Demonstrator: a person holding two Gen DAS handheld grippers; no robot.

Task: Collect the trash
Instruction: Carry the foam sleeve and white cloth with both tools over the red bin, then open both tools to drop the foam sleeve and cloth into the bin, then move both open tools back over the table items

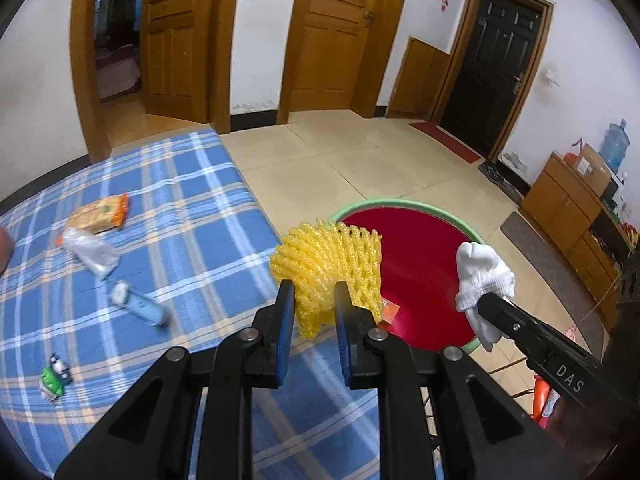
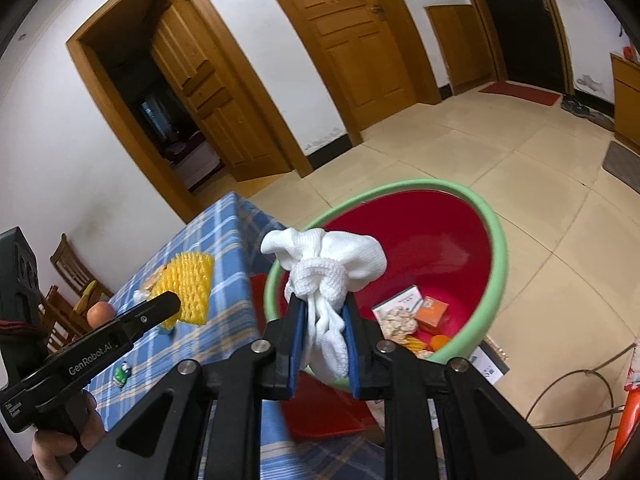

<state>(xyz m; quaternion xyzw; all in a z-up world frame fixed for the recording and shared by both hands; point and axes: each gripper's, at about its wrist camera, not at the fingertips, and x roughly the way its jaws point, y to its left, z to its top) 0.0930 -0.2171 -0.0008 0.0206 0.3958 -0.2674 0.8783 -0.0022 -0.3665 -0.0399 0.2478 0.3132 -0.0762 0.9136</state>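
Note:
My left gripper (image 1: pixel 314 288) is shut on a yellow foam fruit net (image 1: pixel 328 268), held over the table's right edge beside the basin. My right gripper (image 2: pixel 323 302) is shut on a bunched white foam net (image 2: pixel 328 272) above the basin's near rim. The red basin with a green rim (image 2: pixel 498 236) stands on the floor next to the table and holds a small box, an orange packet and other scraps. In the left wrist view the white net (image 1: pixel 484 276) hangs to the right over the basin (image 1: pixel 420 248). In the right wrist view the yellow net (image 2: pixel 188 280) shows at the left.
The blue plaid tablecloth (image 1: pixel 180 208) still carries an orange snack packet (image 1: pixel 100 214), a clear wrapper (image 1: pixel 90 250), a blue-and-white tube (image 1: pixel 138 304) and a small green toy (image 1: pixel 56 374). A red tray (image 2: pixel 320 408) lies under the basin's near side. Cables trail on the tiled floor at the right.

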